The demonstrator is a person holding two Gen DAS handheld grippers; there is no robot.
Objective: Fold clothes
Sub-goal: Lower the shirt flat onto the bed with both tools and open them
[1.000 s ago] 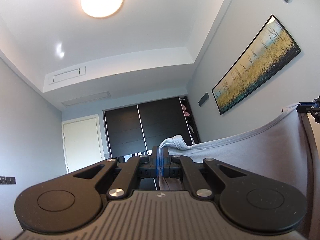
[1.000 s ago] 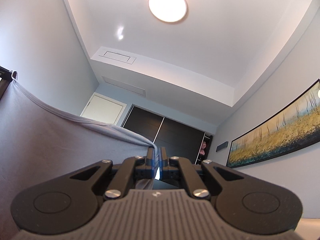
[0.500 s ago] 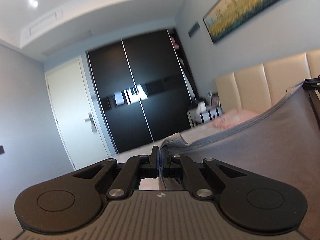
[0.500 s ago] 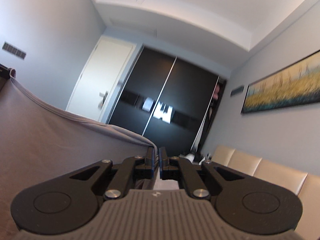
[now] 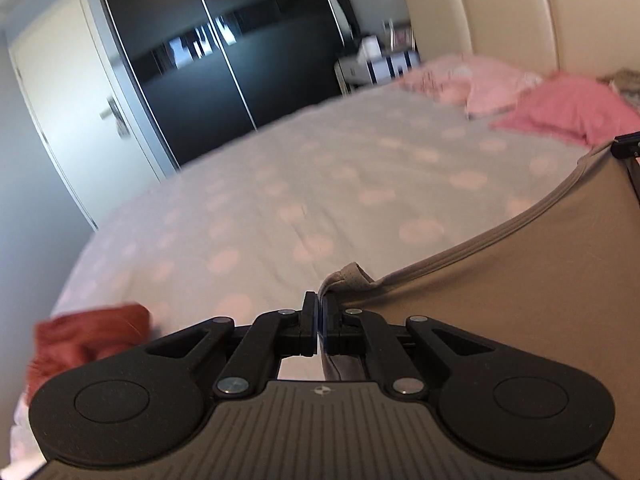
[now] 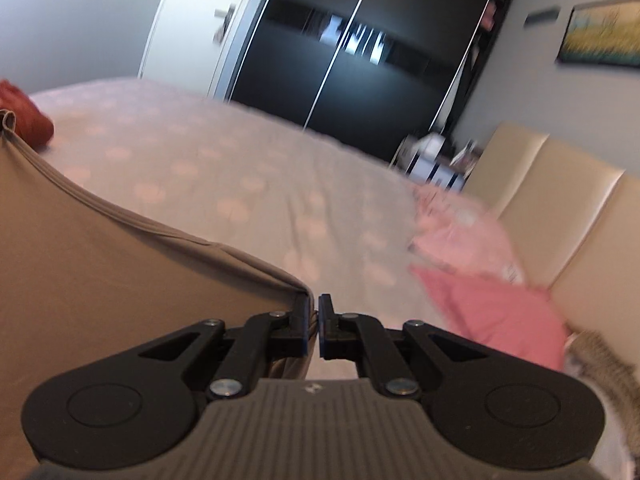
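The bed (image 5: 304,184) filled most of both views, its pale grey cover dotted with soft pink spots and blurred across the middle. Behind it stood the black wardrobe (image 5: 224,48) with sliding doors, a white door (image 5: 68,92) to its left, and a cream padded headboard (image 5: 520,16) at the head of the bed. You had a beige-grey garment (image 5: 520,304) stretched in the air above the near part of the bed, its banded hem running taut from one of your grippers to the other. In the left wrist view the cloth spread from the centre out to the right edge; in the right wrist view it spread out to the left edge.

Two pink pillows (image 5: 560,108) lay near the headboard, the paler one further back. A crumpled red garment (image 5: 84,340) sat at the foot corner of the bed, just left of your left gripper. A framed picture (image 6: 600,36) hung on the wall to the right of the wardrobe.

Your left gripper (image 5: 319,312) was clenched on one corner of the hem, a small tab of cloth poking up past the fingers. Your right gripper (image 6: 314,316) was pinched on the other corner, with only a thin slit showing between its fingers.
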